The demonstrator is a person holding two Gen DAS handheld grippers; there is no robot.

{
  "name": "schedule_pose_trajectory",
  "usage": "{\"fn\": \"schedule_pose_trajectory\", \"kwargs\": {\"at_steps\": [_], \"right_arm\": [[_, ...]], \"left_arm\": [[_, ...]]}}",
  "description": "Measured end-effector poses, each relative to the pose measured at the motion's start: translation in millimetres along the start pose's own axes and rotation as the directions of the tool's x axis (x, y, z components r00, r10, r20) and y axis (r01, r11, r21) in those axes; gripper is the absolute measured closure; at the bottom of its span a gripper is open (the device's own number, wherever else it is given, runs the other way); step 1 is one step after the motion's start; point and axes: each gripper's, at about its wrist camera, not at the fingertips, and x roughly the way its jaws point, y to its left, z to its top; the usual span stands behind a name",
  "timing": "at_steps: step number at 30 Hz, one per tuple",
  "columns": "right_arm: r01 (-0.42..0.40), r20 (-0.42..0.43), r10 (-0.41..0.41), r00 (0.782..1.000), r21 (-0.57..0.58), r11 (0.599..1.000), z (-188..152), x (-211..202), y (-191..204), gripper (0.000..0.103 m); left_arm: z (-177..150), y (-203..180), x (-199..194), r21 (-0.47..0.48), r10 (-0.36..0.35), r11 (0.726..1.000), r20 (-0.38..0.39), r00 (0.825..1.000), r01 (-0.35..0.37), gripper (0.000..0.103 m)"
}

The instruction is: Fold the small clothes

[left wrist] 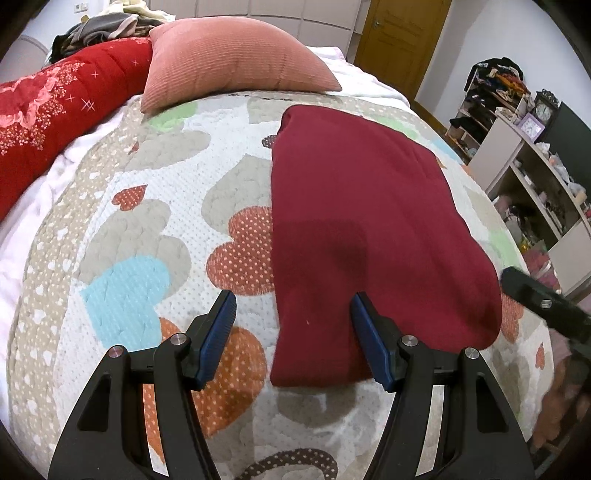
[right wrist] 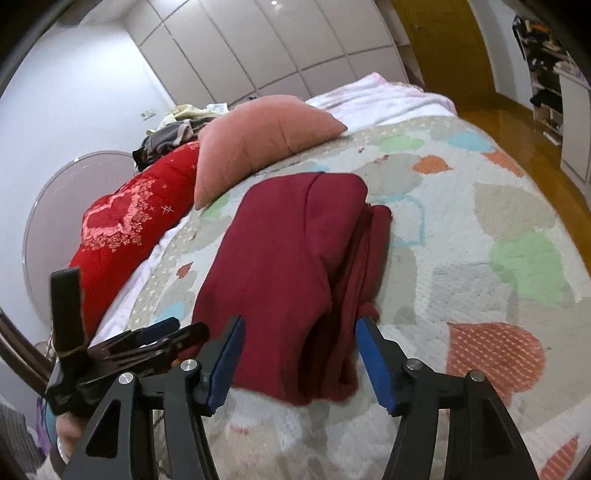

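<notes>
A dark red garment point(left wrist: 362, 221) lies folded into a thick long rectangle on the heart-patterned quilt point(left wrist: 147, 229). My left gripper point(left wrist: 294, 297) hovers open over the garment's near left edge, its right pad above the cloth and its left pad above the quilt. In the right wrist view the garment point(right wrist: 280, 251) shows stacked layers along its right side. My right gripper point(right wrist: 301, 321) stands open with the garment's near end between its blue pads, which do not pinch it. The left gripper point(right wrist: 159, 332) appears low on the left there, and the right gripper's black body point(left wrist: 543, 299) at the right edge of the left wrist view.
A pink cushion point(left wrist: 229, 62) and a red floral duvet point(left wrist: 55, 110) lie at the far side of the bed, with a pile of clothes point(left wrist: 107, 29) behind. Shelves point(left wrist: 524, 155) and a wooden door point(left wrist: 399, 40) stand to the right.
</notes>
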Motion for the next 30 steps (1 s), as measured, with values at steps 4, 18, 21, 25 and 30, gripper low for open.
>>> {"fn": "schedule_pose_trajectory", "kwargs": {"at_steps": [4, 18, 21, 25, 30], "right_arm": [[0.016, -0.032, -0.014, 0.999, 0.043, 0.999, 6.8, 23.9, -11.6, 0.038], [-0.105, -0.031, 0.113, 0.993, 0.181, 0.978, 24.1, 81.1, -58.0, 0.027], [-0.129, -0.018, 0.134, 0.991, 0.171, 0.977, 27.6, 89.4, -55.6, 0.026], [-0.14, -0.021, 0.144, 0.989, 0.132, 0.981, 29.3, 95.6, -46.8, 0.042], [-0.131, 0.009, 0.131, 0.991, 0.102, 0.986, 31.3, 74.6, -31.2, 0.062]], "left_arm": [[7.5, 6.7, 5.8, -0.015, -0.035, 0.999, 0.001, 0.999, 0.035, 0.038], [29.4, 23.1, 56.3, -0.103, -0.3, 0.951, -0.074, 0.951, 0.292, 0.009], [32.6, 18.1, 61.8, -0.101, -0.301, 0.95, -0.062, 0.952, 0.294, 0.006], [34.2, 10.9, 60.3, -0.073, -0.318, 0.947, -0.054, 0.947, 0.314, 0.027], [28.7, 6.6, 37.0, -0.041, -0.296, 0.955, -0.042, 0.954, 0.295, 0.039]]}}
